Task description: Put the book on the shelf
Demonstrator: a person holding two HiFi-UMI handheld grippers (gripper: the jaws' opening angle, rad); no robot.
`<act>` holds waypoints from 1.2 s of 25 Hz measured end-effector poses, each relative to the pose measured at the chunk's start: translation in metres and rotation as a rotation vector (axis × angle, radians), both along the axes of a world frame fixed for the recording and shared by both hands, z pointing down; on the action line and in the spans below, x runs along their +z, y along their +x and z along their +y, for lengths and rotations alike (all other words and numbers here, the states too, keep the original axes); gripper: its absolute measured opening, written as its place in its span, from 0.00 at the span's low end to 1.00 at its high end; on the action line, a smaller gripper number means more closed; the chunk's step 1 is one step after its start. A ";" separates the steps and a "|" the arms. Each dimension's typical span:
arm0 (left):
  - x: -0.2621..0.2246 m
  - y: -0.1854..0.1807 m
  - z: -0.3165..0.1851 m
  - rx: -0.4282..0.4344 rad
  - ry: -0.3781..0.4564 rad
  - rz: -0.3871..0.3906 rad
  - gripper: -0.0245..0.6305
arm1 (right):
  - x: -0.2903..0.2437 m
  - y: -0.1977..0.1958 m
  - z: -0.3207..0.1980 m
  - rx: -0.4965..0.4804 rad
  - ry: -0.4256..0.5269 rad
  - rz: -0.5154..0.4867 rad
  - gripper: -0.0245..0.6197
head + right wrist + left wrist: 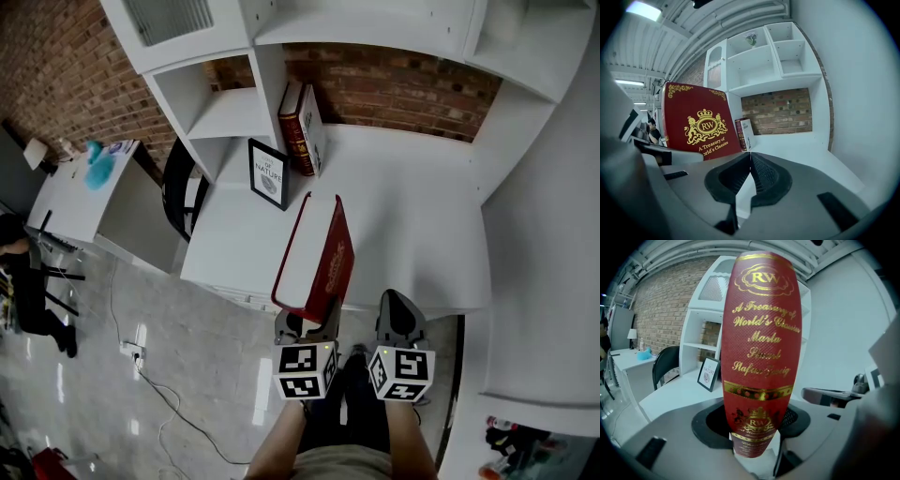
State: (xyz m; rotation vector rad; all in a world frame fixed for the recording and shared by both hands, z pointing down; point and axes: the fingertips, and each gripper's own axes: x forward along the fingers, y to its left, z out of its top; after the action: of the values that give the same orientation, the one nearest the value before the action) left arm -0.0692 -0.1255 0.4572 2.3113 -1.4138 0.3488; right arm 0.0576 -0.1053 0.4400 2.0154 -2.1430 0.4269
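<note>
Red book (314, 258) upright over near edge of white table (412, 216), lower spine gripped in left gripper (309, 323) jaws. Right gripper (398, 314) just beside, jaws closed on nothing. Farther back on table: framed picture (269, 174), then two standing books (302, 127) against white shelf (225, 112) upright. Black chair (178, 192) at table's left.
</note>
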 end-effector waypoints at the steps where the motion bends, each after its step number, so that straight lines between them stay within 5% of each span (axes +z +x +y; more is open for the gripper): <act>1: 0.002 -0.001 -0.003 -0.003 -0.005 -0.001 0.41 | 0.002 0.000 -0.003 -0.002 -0.004 0.000 0.06; 30: 0.014 0.075 -0.160 -0.139 -0.033 -0.025 0.41 | 0.006 0.086 -0.164 -0.125 -0.008 -0.034 0.06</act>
State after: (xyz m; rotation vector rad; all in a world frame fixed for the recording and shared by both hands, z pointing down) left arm 0.0056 -0.2856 0.4713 2.1750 -1.5592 0.3579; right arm 0.1440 -0.2694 0.4462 1.8703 -2.2677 0.4533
